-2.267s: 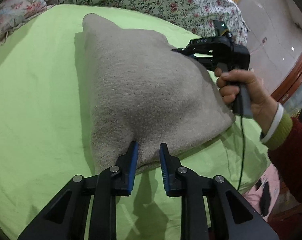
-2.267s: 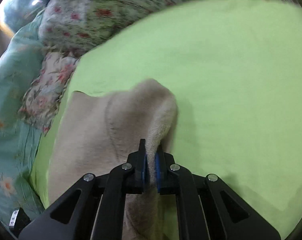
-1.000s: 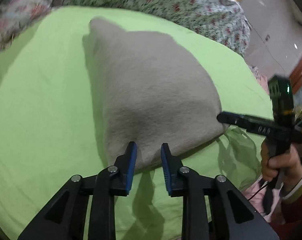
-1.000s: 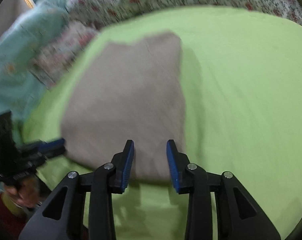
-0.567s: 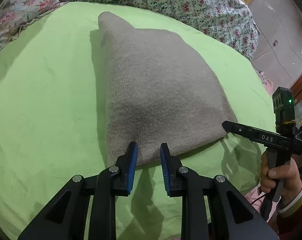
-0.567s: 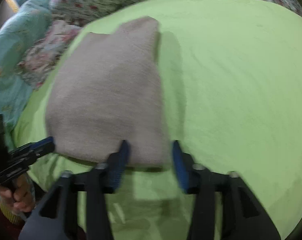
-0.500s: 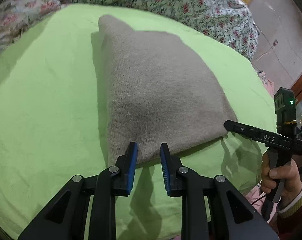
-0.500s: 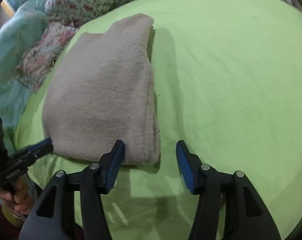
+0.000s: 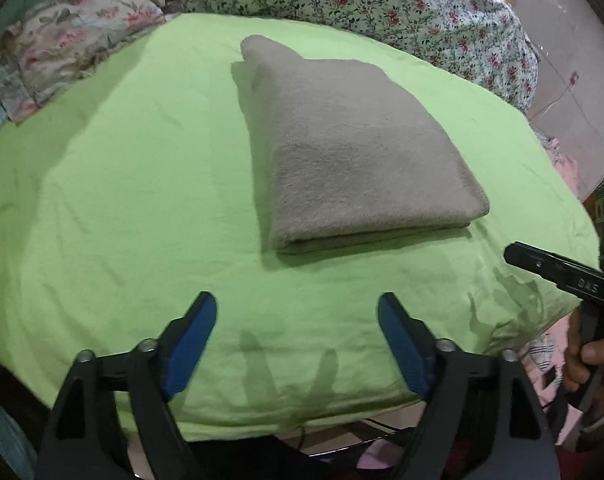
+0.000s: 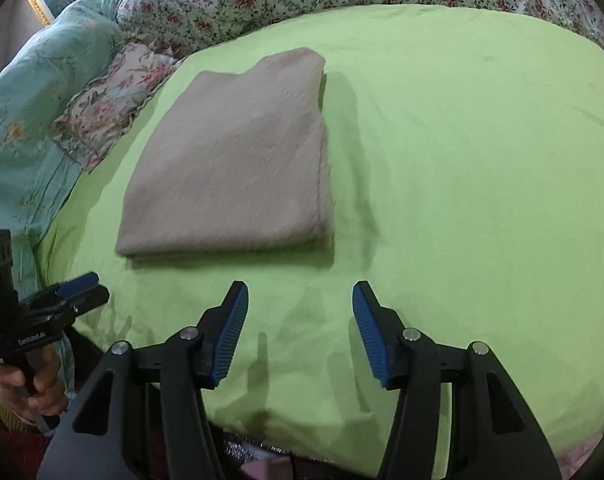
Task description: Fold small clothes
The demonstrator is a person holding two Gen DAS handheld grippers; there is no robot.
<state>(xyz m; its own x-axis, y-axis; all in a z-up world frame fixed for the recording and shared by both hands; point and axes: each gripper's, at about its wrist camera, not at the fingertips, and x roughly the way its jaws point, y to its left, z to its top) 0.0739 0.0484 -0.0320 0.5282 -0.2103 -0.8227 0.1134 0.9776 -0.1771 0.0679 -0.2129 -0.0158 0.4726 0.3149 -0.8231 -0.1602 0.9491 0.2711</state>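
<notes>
Green sheet [image 9: 149,168] covers the bed, and flowered bedding [image 9: 382,4] is bunched along its far side. I take the folded beige garment [image 9: 354,152] as my landmark. It lies flat in the middle of the sheet as a neat rectangle, with nothing resting on it. Its fold edge is turned toward me and its long axis runs away from me, toward the flowered bedding, where one narrower part sticks out at the far end.

My left gripper [image 9: 297,340] hangs over bare sheet on the near side of the garment, apart from its fold edge. Its jaws have just been opening; they stand wide and nothing is between them. My right gripper [image 10: 299,332] is also on the near side, over bare sheet, and close to the garment's right front corner. Its jaws have opened a little further and stand at a medium width, also empty. In the right wrist view I see the left gripper [image 10: 77,284] low on the left, off the garment's left front corner.

Both hands seem to me about equally near the fold edge, but with this curved lens I cannot say it surely. I judge this garment finished. If another fold is wanted, it must go along the long axis, from the near edge to the far end.
</notes>
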